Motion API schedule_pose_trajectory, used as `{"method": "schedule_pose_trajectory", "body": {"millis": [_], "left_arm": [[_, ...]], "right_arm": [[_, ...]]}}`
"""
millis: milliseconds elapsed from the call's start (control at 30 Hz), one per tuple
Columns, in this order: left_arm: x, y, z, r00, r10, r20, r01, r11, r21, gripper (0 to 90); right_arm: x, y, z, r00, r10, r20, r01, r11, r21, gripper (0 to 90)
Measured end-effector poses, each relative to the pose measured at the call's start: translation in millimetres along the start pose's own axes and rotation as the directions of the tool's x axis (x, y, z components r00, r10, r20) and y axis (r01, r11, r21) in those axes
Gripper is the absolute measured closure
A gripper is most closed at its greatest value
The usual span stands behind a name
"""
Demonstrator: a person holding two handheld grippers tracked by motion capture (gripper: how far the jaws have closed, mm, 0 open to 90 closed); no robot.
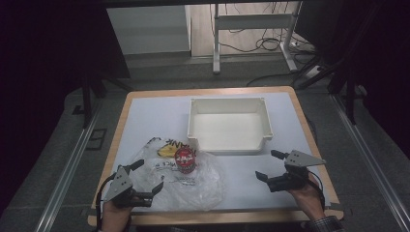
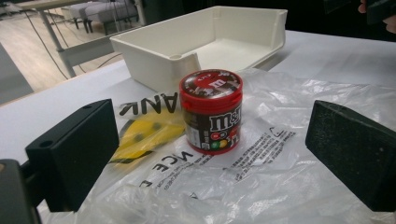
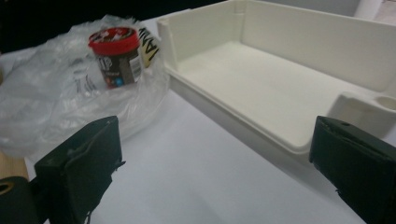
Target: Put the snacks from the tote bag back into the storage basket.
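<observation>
A small jar of sweets (image 1: 184, 160) with a red lid and dark label stands upright on a crumpled clear plastic bag (image 1: 193, 186) with black print and a yellow patch. In the left gripper view the jar (image 2: 211, 112) stands ahead, between the jaws but well beyond them, on the plastic bag (image 2: 261, 172). My left gripper (image 1: 147, 177) rests at the table's near left edge, open and empty. My right gripper (image 1: 270, 166) sits at the near right, open and empty, just in front of the white bin (image 1: 229, 144). From the right gripper view the jar (image 3: 116, 56) is far left, the bin (image 3: 280, 84) close ahead.
The white bin, open at the top with a low front lip, sits at the table's middle. The white table top (image 1: 154, 116) has a wooden rim. Behind the table are a metal desk frame (image 1: 251, 29) and cables on the floor.
</observation>
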State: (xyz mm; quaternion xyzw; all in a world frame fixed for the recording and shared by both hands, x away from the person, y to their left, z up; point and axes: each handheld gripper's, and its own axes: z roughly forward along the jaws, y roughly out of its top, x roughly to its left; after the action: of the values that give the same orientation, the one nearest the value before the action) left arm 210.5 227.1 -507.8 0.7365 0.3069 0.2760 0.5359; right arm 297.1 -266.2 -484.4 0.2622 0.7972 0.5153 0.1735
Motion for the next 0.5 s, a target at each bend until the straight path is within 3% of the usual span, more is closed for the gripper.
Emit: {"method": "schedule_pose_trajectory", "body": {"millis": [167,333,500], "left_arm": [[1.6,-0.9,-1.6,0.9999,-0.016,-0.003,0.016,0.9999,-0.004,2.4],[2.1,-1.3,-1.4,0.9997,-0.025,-0.004,0.025,0.9997,-0.006,2.3],[1.3,-1.8,-1.9,0.9996,-0.017,-0.023,0.017,0.9998,-0.01,2.3]], "right_arm": [[5.8,-1.4,6.7,0.997,-0.07,-0.033,0.071,0.996,0.05,3.0],[7.7,-0.2,6.5,0.9955,-0.084,-0.045,0.086,0.996,0.04,3.0],[4.9,-1.2,7.3,0.9962,-0.069,-0.052,0.071,0.997,0.039,3.0]]}}
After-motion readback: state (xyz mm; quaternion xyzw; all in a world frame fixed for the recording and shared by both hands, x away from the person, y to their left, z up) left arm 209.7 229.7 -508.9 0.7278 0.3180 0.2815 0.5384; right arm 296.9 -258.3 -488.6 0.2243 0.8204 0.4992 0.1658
